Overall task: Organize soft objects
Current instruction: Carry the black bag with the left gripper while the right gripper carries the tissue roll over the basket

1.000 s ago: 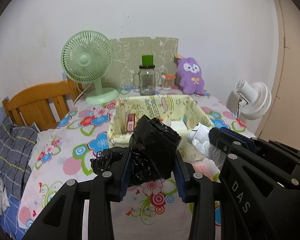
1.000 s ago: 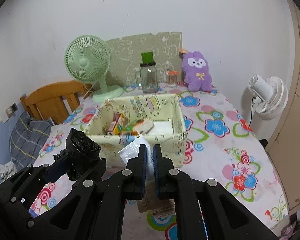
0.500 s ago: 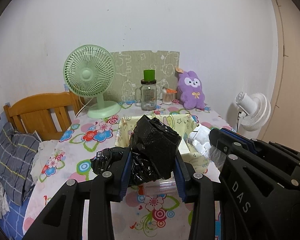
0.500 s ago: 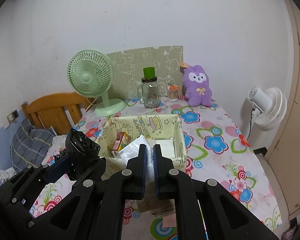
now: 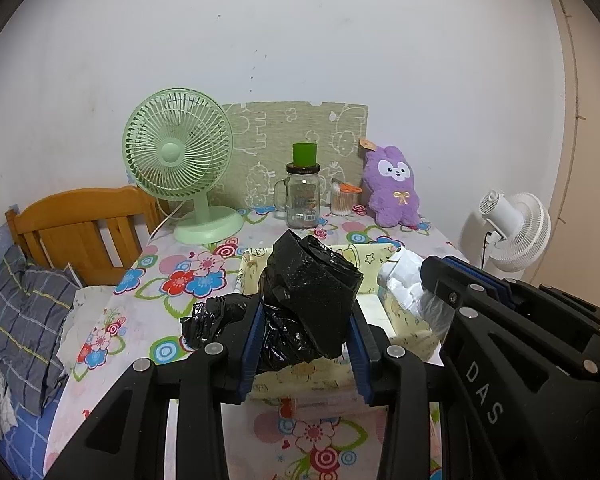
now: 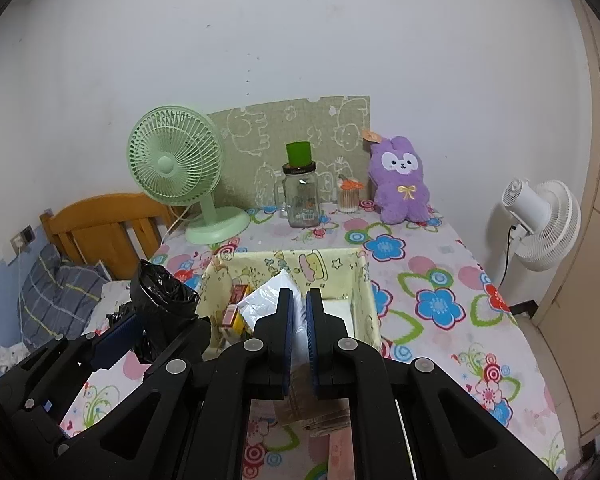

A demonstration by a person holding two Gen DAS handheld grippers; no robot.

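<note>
Gripping a crumpled black plastic bag [image 5: 312, 300] between their blue-padded fingers [image 5: 252, 336], the left tongs [image 5: 306, 336] hold it raised in front of a pale yellow fabric storage box with cartoon prints [image 5: 404, 322]. The bag bulges above the pads and a loose tail of it hangs out past the left finger. The right tongs [image 6: 299, 320] are clamped on a crinkled white plastic bag [image 6: 268, 300], their two pads nearly together with only a thin layer of the film between them. That bag sticks out ahead of the fingertips, over the open box [image 6: 364, 292], where small red and yellow packets [image 6: 236, 312] lie against the left wall and a flat white item sits at the bottom right.

The box stands on a worktop covered with a flowered cloth in pink, blue and red [image 6: 440, 304]. Toward the wall, well apart from the box, stand a mint-green desk fan [image 5: 180, 160], a clear glass mug jar with a dark lid and a green cup on top [image 5: 303, 192], a small clear holder of cotton swabs [image 5: 343, 200] and a purple plush rabbit [image 5: 392, 188], all in front of a green printed board [image 5: 284, 136] leaning on the wall. A white fan [image 6: 540, 220] stands off the worktop's right side. To the left are a wooden headboard [image 5: 80, 220] and a grey plaid pillow [image 5: 24, 312].
</note>
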